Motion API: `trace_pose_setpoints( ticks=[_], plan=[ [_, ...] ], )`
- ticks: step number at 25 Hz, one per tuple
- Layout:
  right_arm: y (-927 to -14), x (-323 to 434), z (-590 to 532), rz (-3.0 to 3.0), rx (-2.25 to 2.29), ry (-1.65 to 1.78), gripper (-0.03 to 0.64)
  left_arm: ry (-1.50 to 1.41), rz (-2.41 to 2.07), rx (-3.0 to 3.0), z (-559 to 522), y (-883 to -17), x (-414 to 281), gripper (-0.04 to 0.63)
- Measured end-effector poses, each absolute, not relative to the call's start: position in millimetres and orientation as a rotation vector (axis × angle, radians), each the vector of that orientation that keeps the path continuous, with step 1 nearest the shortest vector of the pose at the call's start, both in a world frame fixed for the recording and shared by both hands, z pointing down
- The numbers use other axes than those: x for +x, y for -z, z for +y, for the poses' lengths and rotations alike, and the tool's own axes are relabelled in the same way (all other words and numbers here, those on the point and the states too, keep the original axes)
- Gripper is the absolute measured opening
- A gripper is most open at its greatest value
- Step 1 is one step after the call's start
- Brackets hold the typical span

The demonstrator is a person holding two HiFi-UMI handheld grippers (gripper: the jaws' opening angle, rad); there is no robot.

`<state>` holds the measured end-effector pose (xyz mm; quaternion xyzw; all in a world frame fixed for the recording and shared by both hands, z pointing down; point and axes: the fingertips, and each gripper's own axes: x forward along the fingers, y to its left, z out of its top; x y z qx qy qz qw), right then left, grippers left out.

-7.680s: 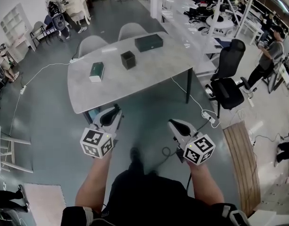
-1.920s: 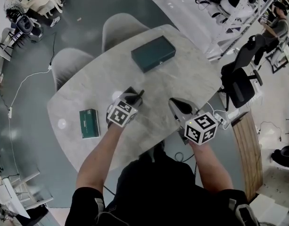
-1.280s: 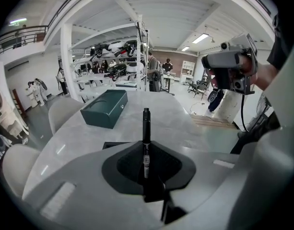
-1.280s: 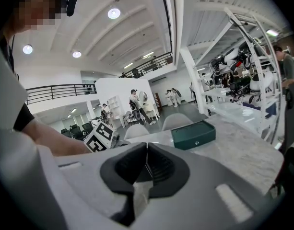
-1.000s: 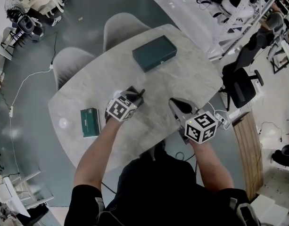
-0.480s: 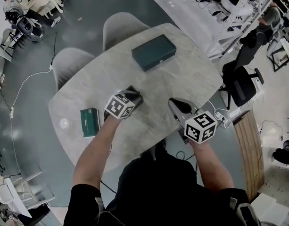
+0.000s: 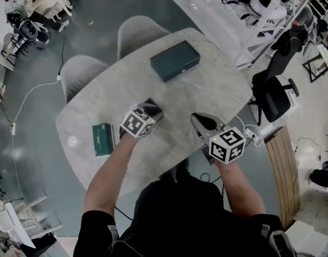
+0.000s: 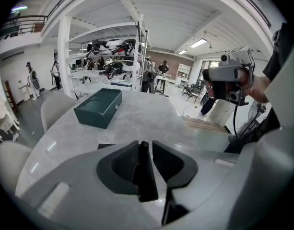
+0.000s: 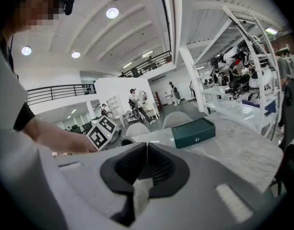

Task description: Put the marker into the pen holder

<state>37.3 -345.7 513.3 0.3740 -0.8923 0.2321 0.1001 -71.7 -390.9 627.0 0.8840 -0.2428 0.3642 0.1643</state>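
Left gripper [image 8: 145,147] has its jaws nearly together, clamped on the black marker [image 8: 147,174], which shows as a dark stick between the pads. In the head view this gripper [image 7: 149,114] sits over the black pen holder [image 7: 157,109] near the middle of the grey marble table [image 7: 206,92]. It covers most of the holder, so I can't tell whether the marker's end is inside. Right gripper [image 9: 147,145] has its jaws pressed together with nothing between them. It is held low over the near table edge [image 7: 197,118], apart from the left one, and its marker cube [image 7: 227,145] faces up. A dark green case [image 7: 174,60] lies closed on the far side of the table, well clear of both grippers. A small green box [image 7: 102,139] lies flat to the left of the left arm, any print on it too small to read. Two grey chairs [image 7: 137,33] are pushed in on the far side, and a black office chair [image 7: 273,98] stands off the right end. A white cable [image 7: 32,87] runs across the floor at left. The only visible markings are the black-and-white squares on the cubes.
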Motion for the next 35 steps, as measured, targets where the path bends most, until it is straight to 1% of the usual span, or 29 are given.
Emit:
trace_pose_setpoints(
  ticks=[13,18,22,26,30,33,35],
  plan=[
    [-509,23,-329,-2.632,1.111,-0.672,0.011,-1.017,-0.733,2.569,-387,-618,-73,0.083],
    [-501,25,-322,-2.626,1.162,-0.655,0.011,-0.976,-0.790,2.639,-388,-599,-79,0.094],
    [-486,27,-312,-2.625,1.215,-0.627,0.011,-0.805,-0.975,2.694,-390,-552,-97,0.092],
    [-473,22,-298,-2.615,1.215,-0.581,0.011,-0.628,-1.107,2.719,-376,-504,-122,0.043],
    [-466,13,-291,-2.629,1.190,-0.539,0.011,-0.460,-1.217,2.723,-353,-468,-150,0.011],
    [-464,12,-289,-2.646,1.156,-0.527,0.011,-0.290,-1.331,2.647,-328,-450,-169,0.010],
    [-460,5,-289,-2.678,1.100,-0.519,0.011,-0.251,-1.423,2.600,-315,-441,-183,0.009]
  ],
)
